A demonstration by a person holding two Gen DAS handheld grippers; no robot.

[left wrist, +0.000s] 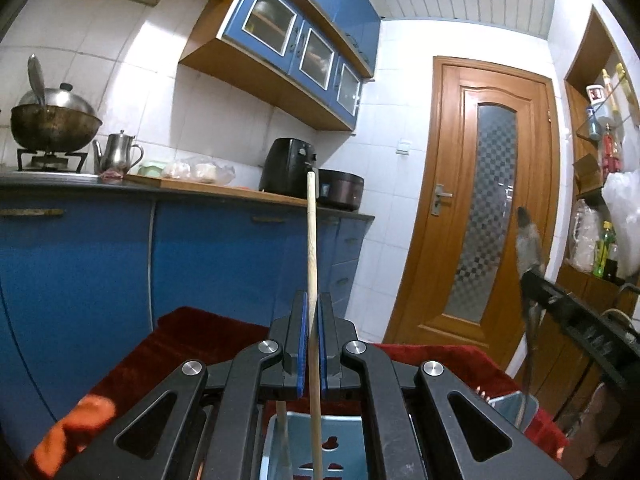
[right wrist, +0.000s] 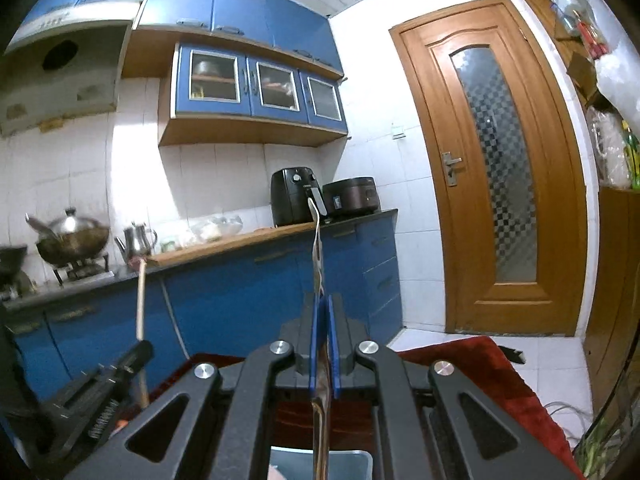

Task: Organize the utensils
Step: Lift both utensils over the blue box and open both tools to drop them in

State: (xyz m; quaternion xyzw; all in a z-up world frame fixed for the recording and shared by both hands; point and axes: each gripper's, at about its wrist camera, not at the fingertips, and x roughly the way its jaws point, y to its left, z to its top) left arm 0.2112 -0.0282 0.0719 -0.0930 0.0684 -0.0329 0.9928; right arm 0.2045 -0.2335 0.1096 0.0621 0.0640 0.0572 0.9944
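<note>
- I see the kitchen ahead of me: blue cabinets [right wrist: 256, 292] under a long surface [right wrist: 240, 240] that carries a black air fryer [right wrist: 294, 196] and a rice cooker [right wrist: 352, 196], with a wooden door [right wrist: 500, 160] to the right.
- A red cloth [left wrist: 192, 344] lies below both tools, with a pale blue basket [left wrist: 344, 452] on it, directly beneath the jaws.
- My left gripper [left wrist: 313, 344] has its jaws clamped on a wooden chopstick [left wrist: 312, 248], held upright above the basket.
- My right gripper [right wrist: 324, 344] has its jaws clamped on a metal utensil [right wrist: 318, 248], its thin handle rising upward; I cannot tell what kind it is.
</note>
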